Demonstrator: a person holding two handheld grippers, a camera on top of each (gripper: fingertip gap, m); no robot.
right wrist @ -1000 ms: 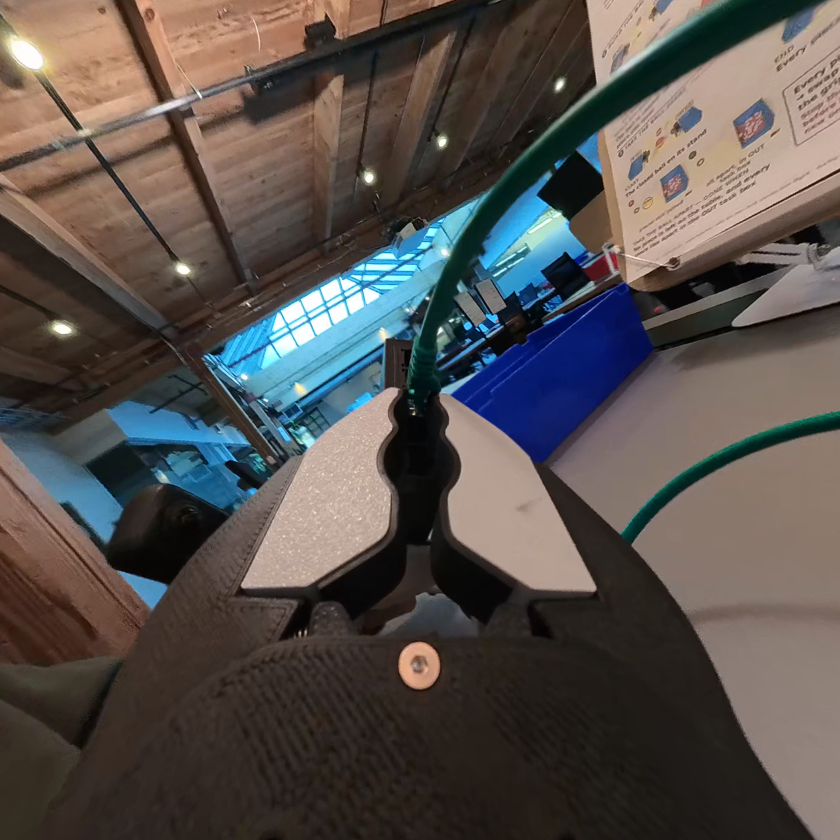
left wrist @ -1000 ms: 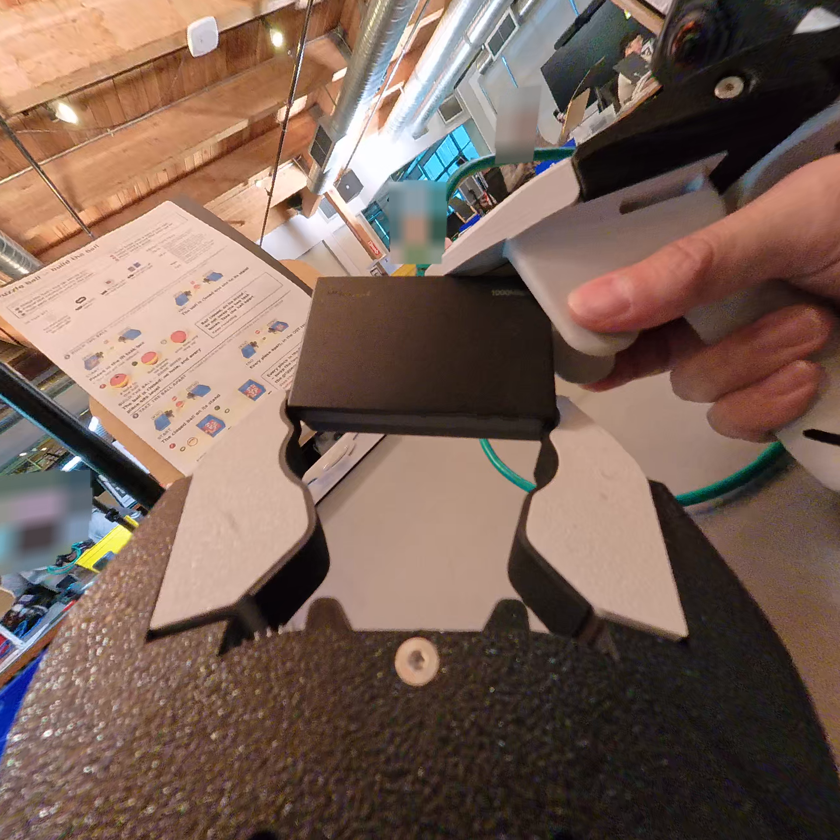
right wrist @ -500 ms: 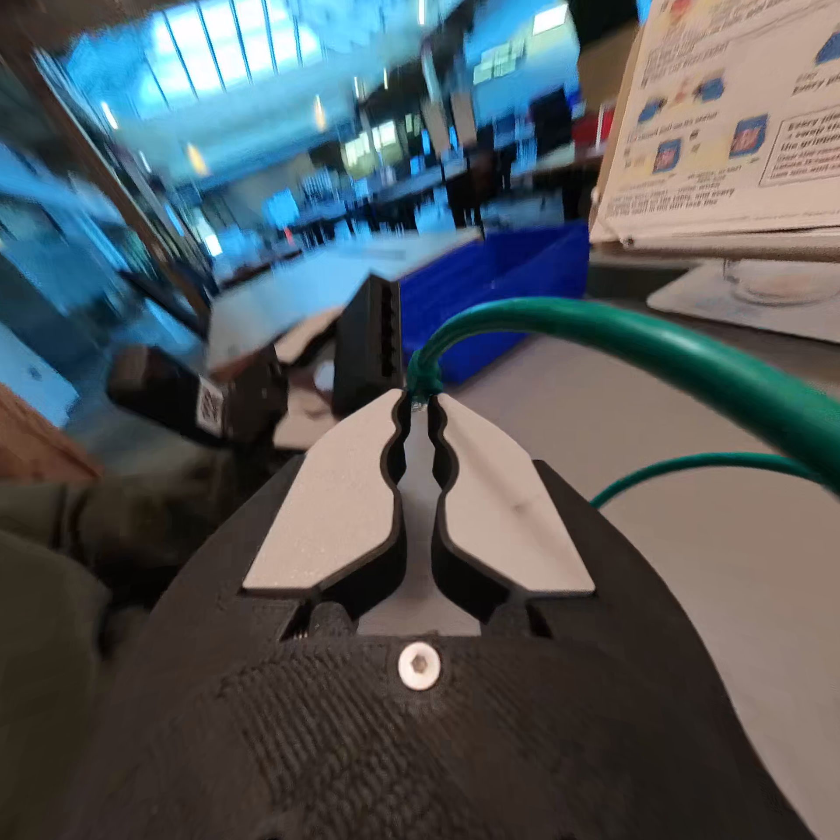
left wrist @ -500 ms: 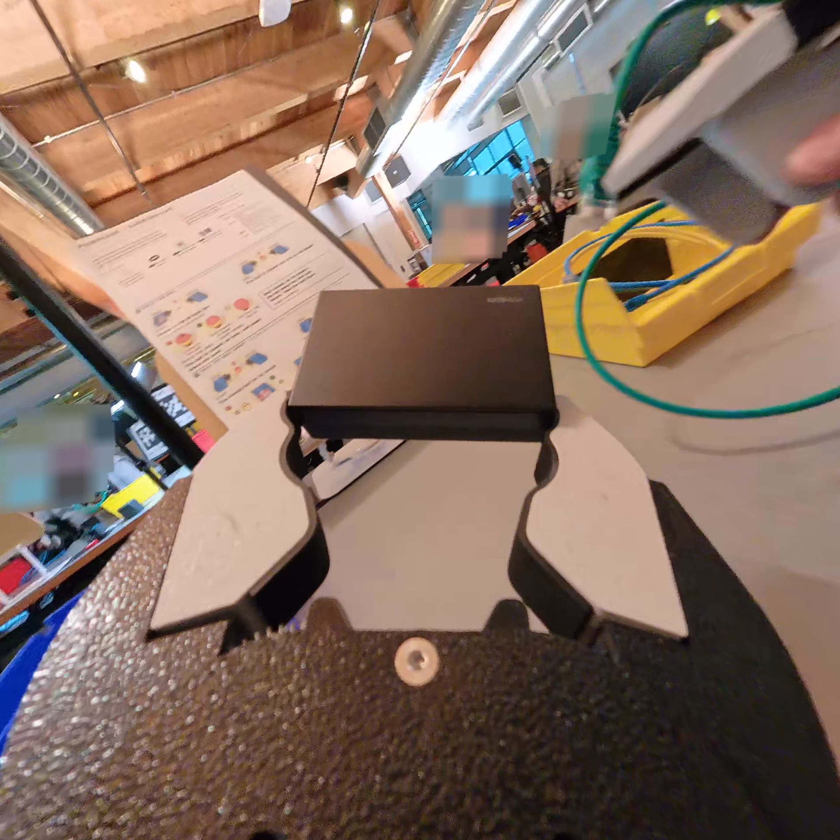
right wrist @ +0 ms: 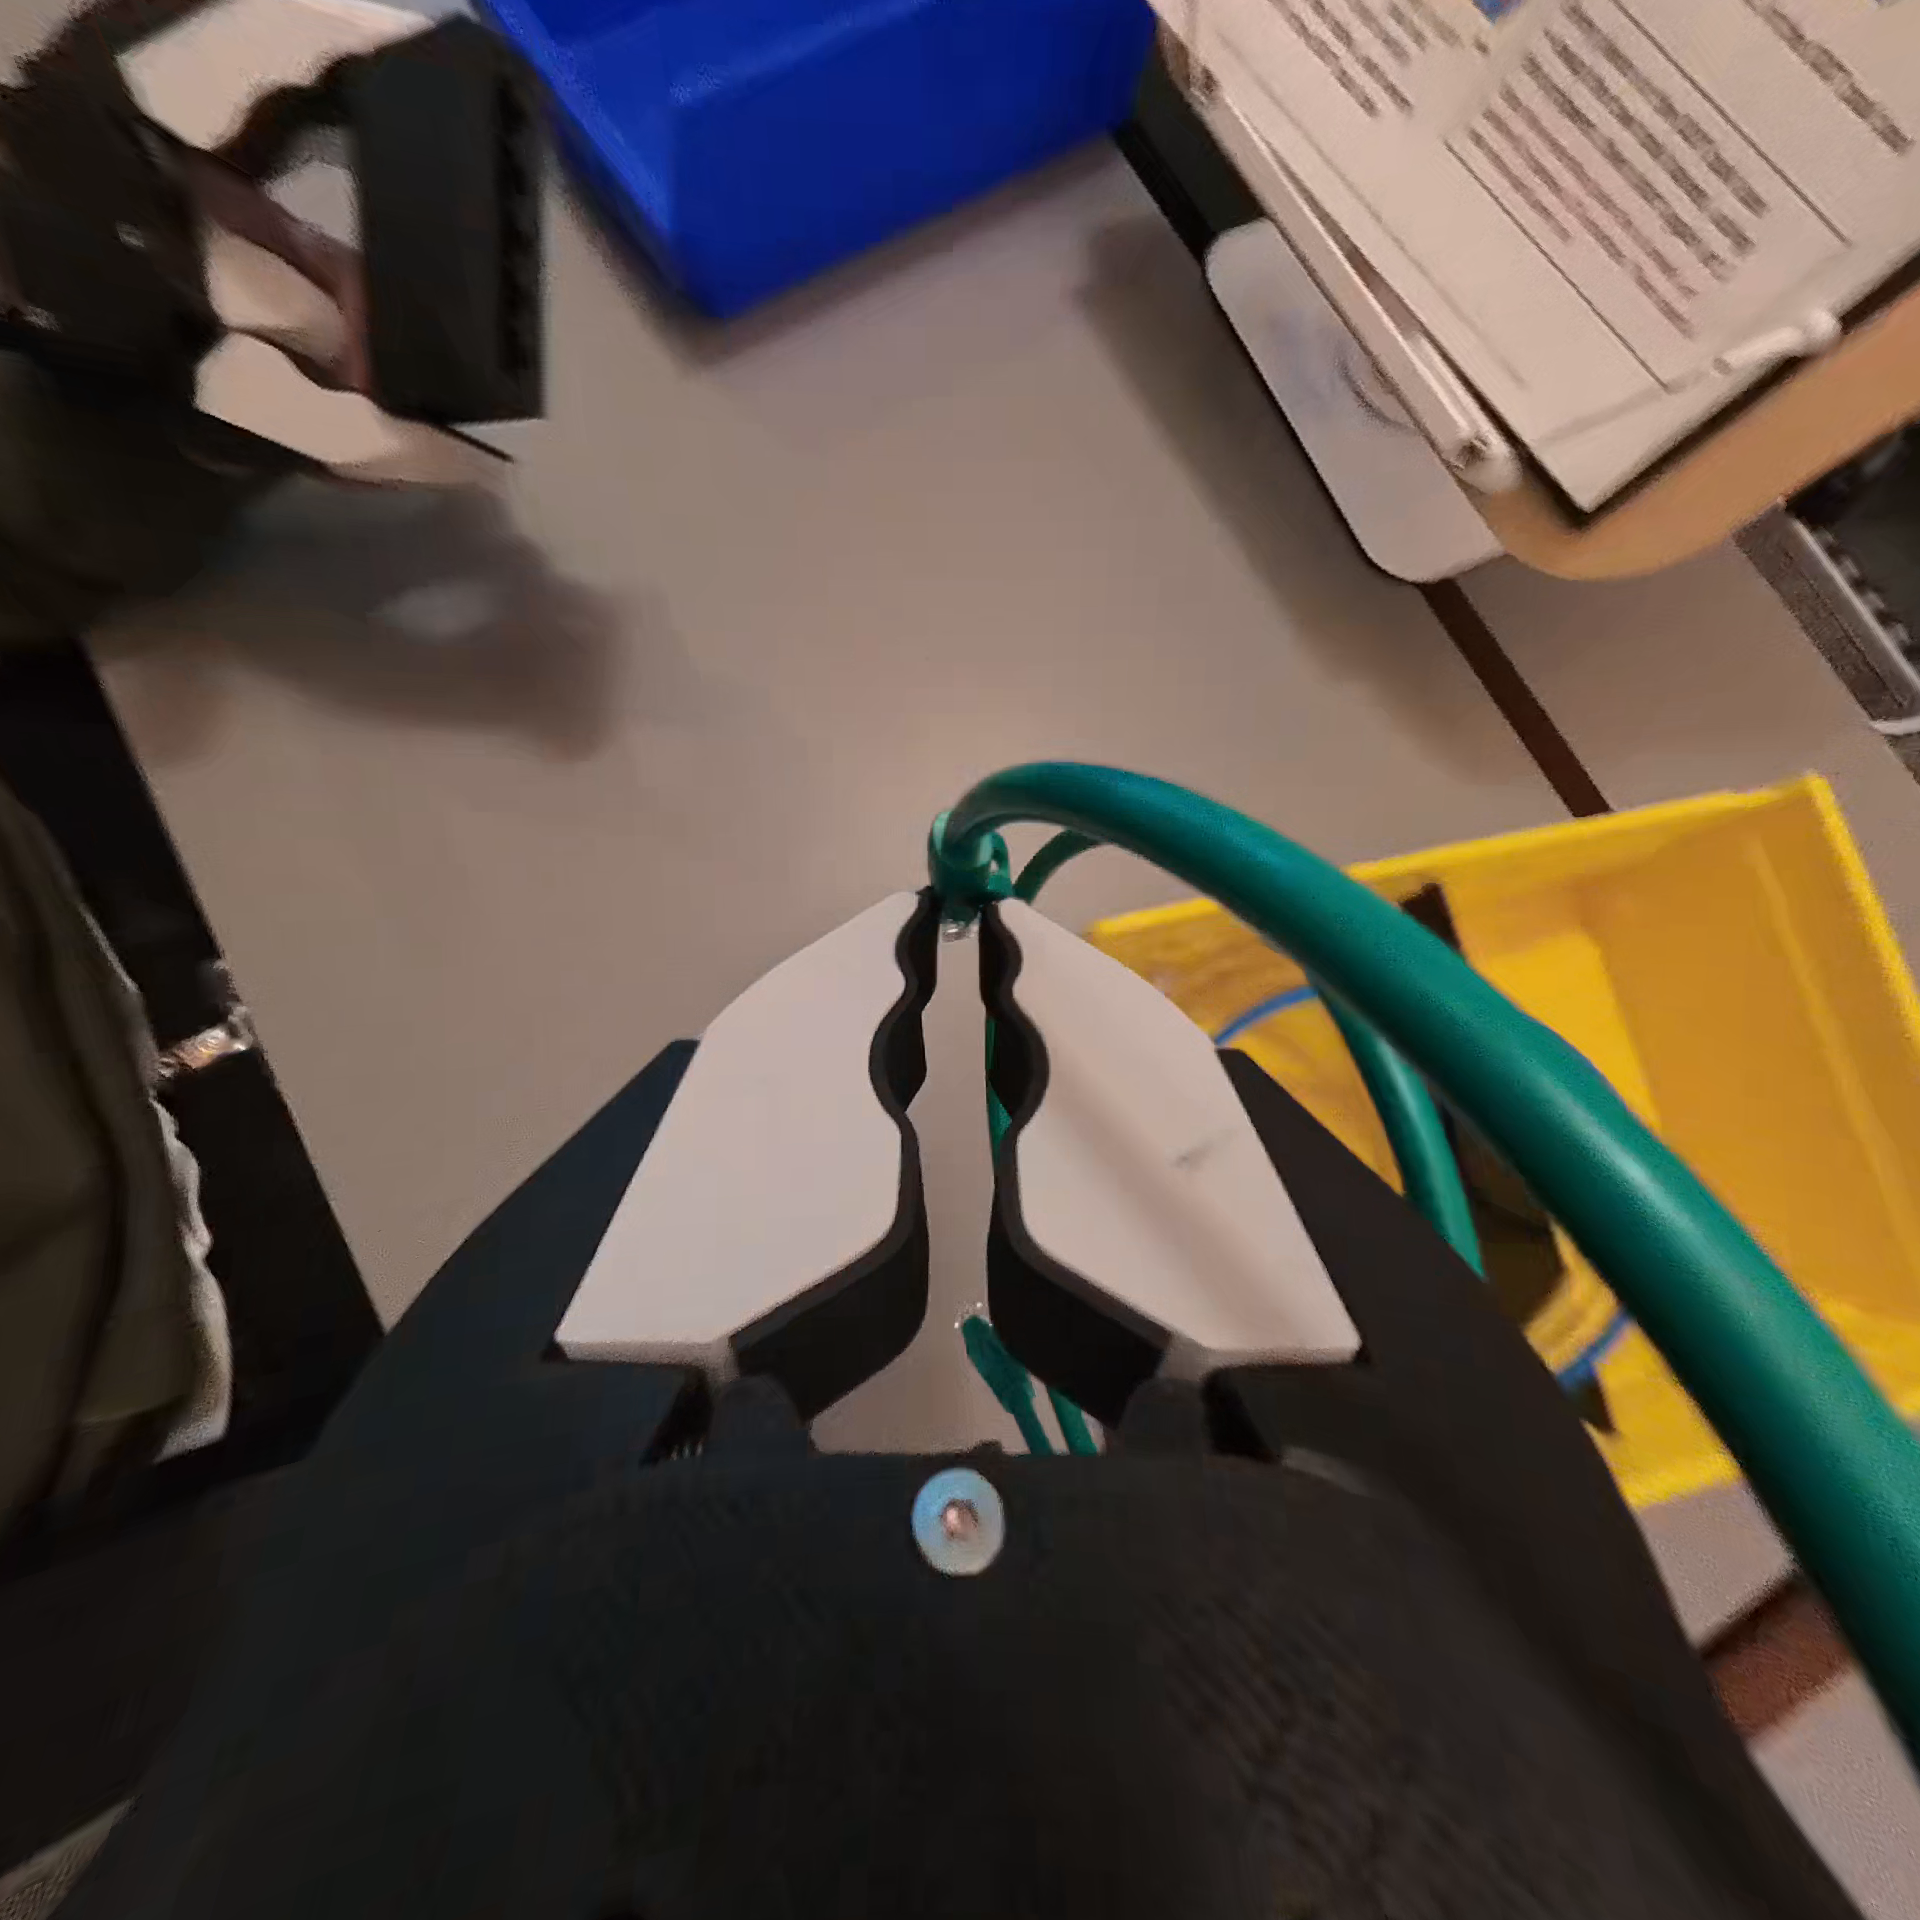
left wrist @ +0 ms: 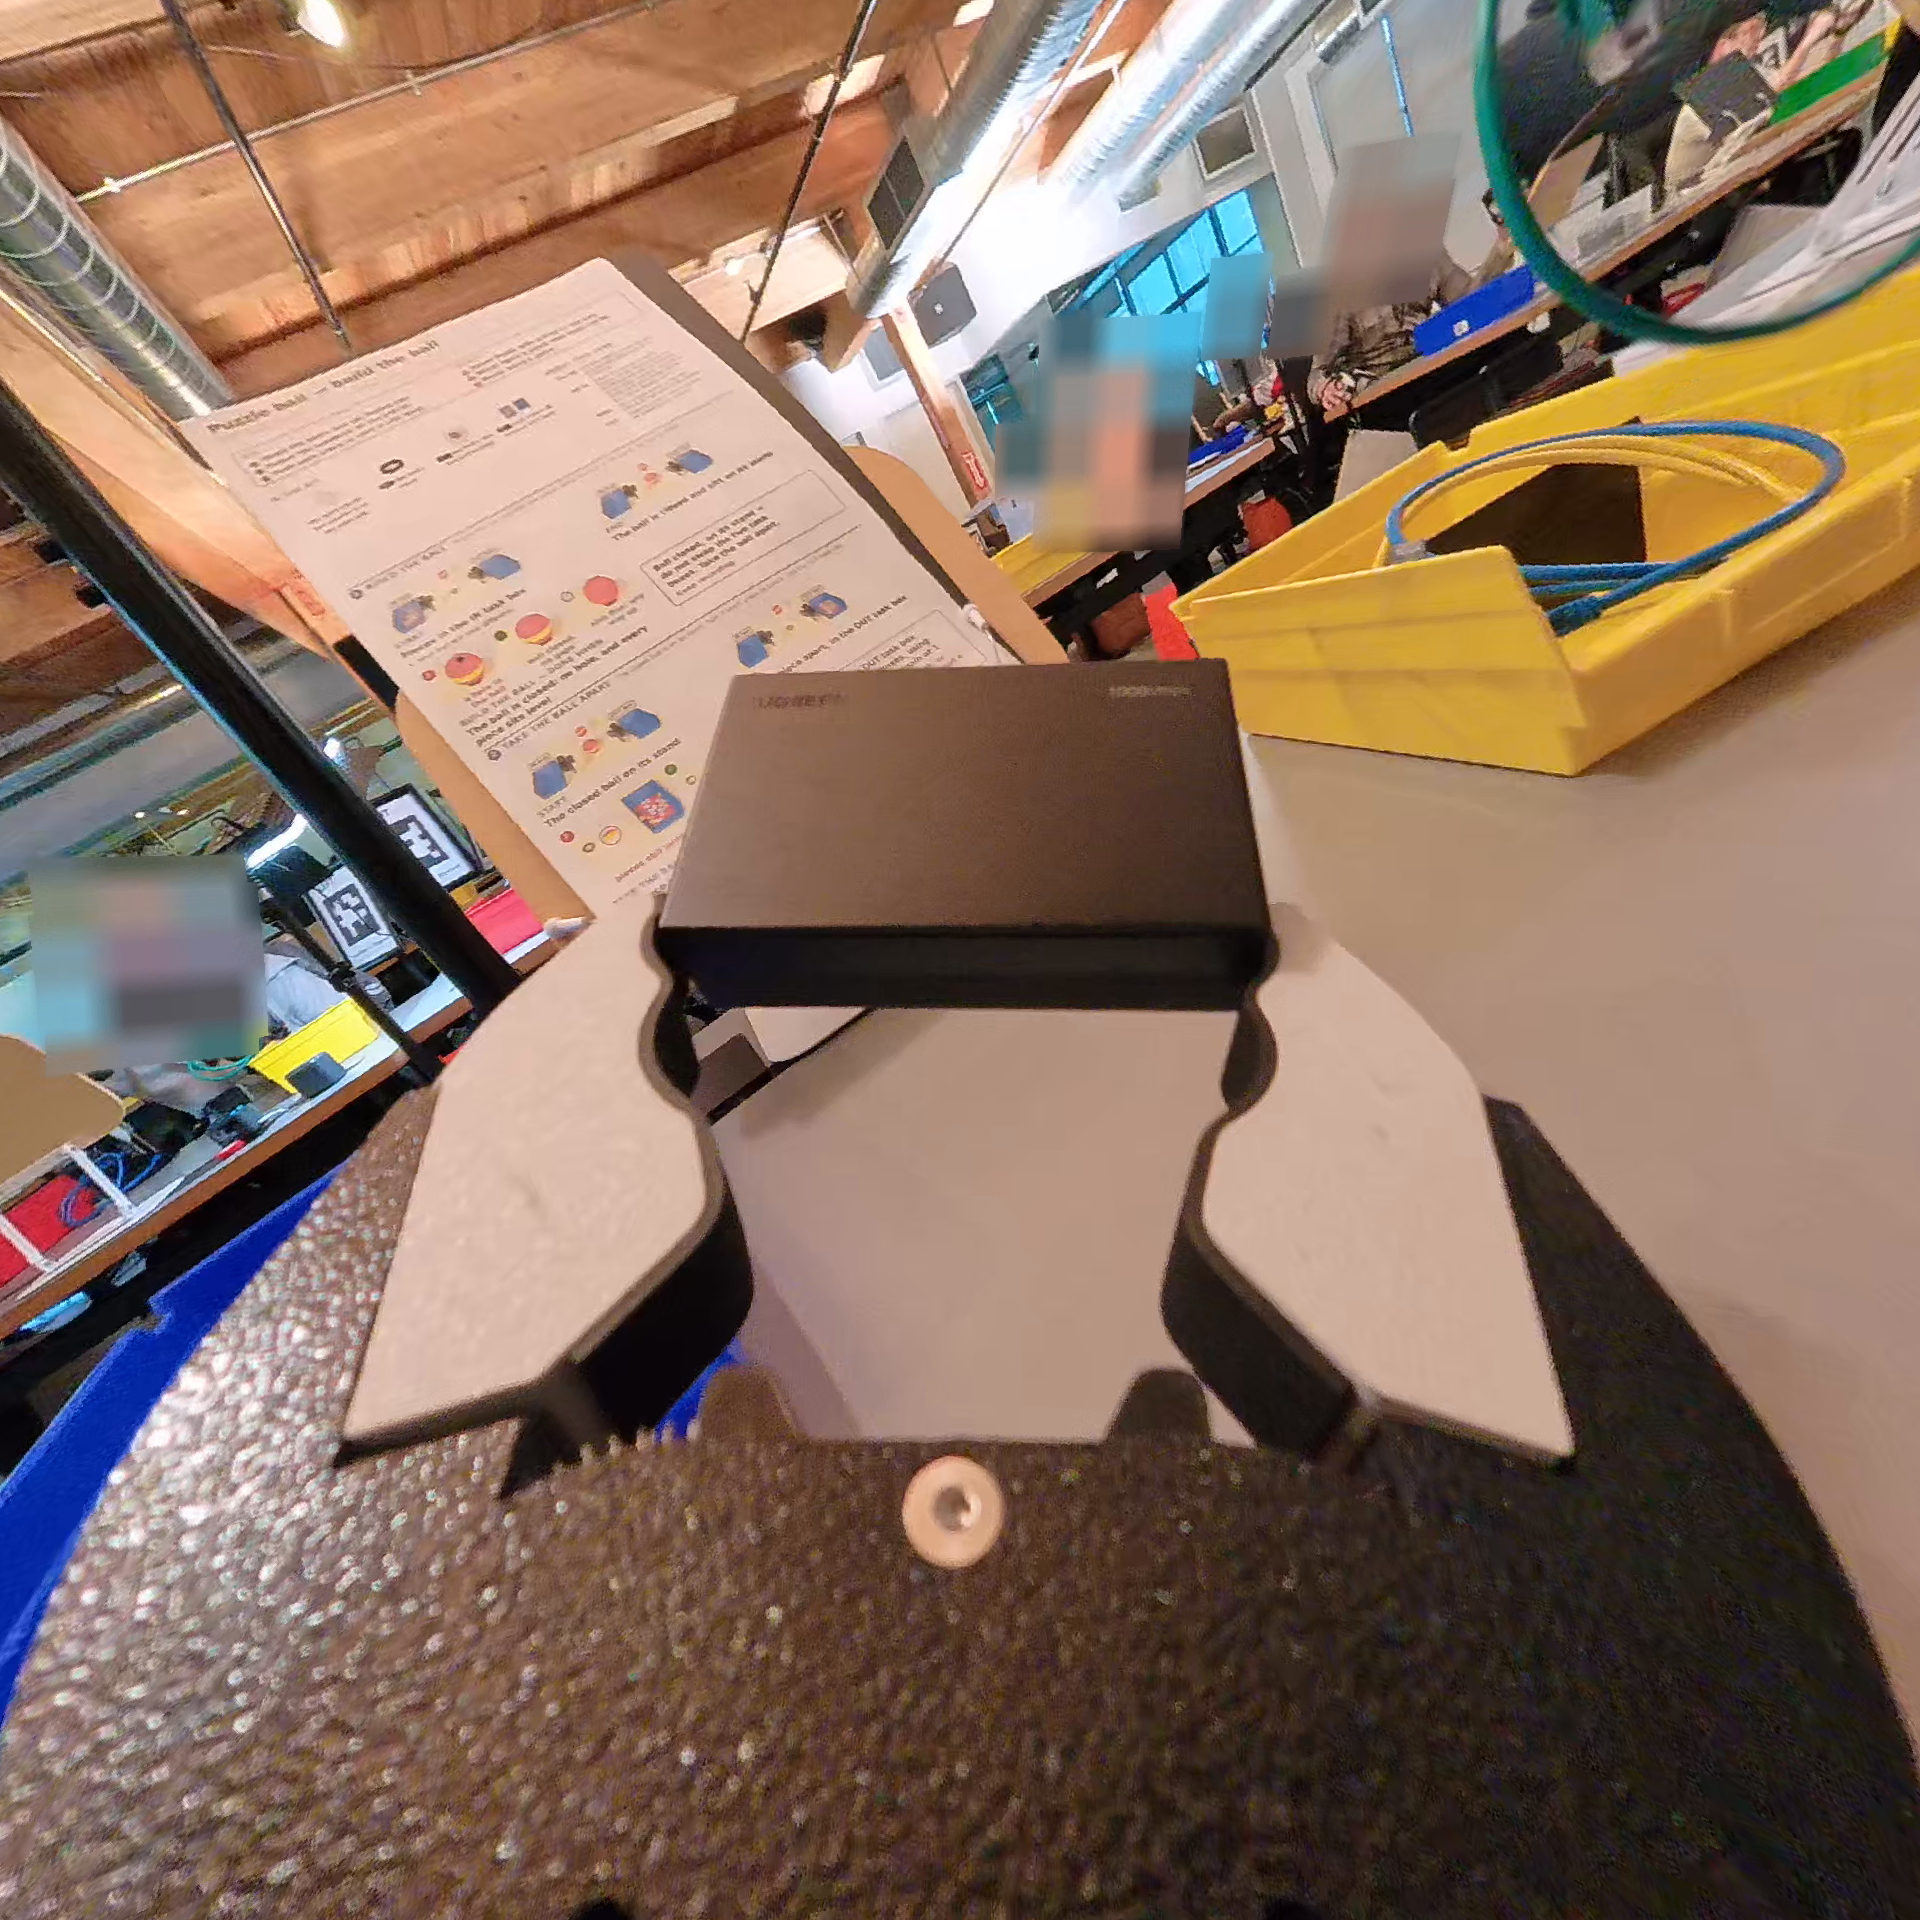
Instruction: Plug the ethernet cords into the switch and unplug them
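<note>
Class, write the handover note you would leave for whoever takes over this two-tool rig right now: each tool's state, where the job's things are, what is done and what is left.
Left tool: shut on the black switch, held clear of the grey table.
Right tool: shut on the plug end of the green ethernet cord, above the table beside the yellow bin.
The green plug is apart from the switch; no cord shows in its ports.
A blue cord lies in the yellow bin.
Left: whether this cord is still to be plugged or goes back in the bin cannot be told.
</note>
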